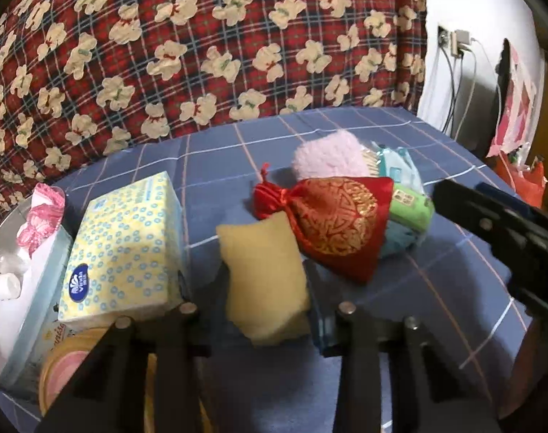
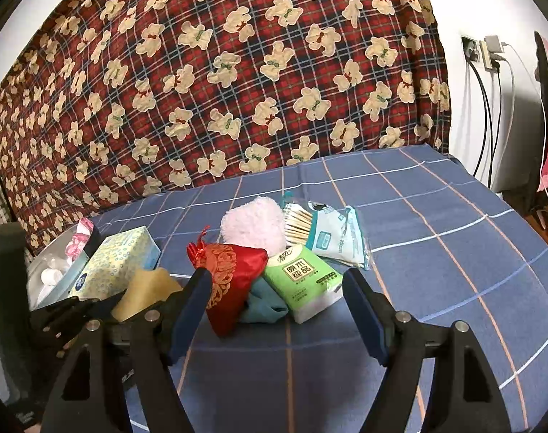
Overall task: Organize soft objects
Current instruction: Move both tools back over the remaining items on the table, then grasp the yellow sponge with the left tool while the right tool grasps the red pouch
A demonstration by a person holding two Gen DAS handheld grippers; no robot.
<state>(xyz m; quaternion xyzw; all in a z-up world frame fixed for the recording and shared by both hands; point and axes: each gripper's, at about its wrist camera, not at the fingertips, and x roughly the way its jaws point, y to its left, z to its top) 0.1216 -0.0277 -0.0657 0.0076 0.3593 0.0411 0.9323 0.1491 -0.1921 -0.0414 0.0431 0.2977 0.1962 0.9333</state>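
My left gripper point(image 1: 263, 310) is shut on a yellow sponge point(image 1: 264, 281), held just above the blue checked bedsheet point(image 1: 436, 288); it also shows in the right wrist view point(image 2: 144, 294). My right gripper point(image 2: 277, 296) is open and empty, its fingers on either side of a red and gold drawstring pouch point(image 2: 230, 278) and a green tissue pack point(image 2: 302, 285). A teal cloth point(image 2: 264, 305) lies under them. A pink fluffy puff point(image 2: 254, 223), a bundle of cotton swabs point(image 2: 297, 227) and a white wipes packet point(image 2: 337, 234) lie behind.
A yellow dotted tissue box point(image 1: 126, 252) and a clear bin point(image 1: 7, 281) with white and pink items stand at the left. A red plaid bear-print quilt point(image 2: 219, 83) rises behind. Wall socket with cables point(image 2: 486, 54) is at the right, past the bed's edge.
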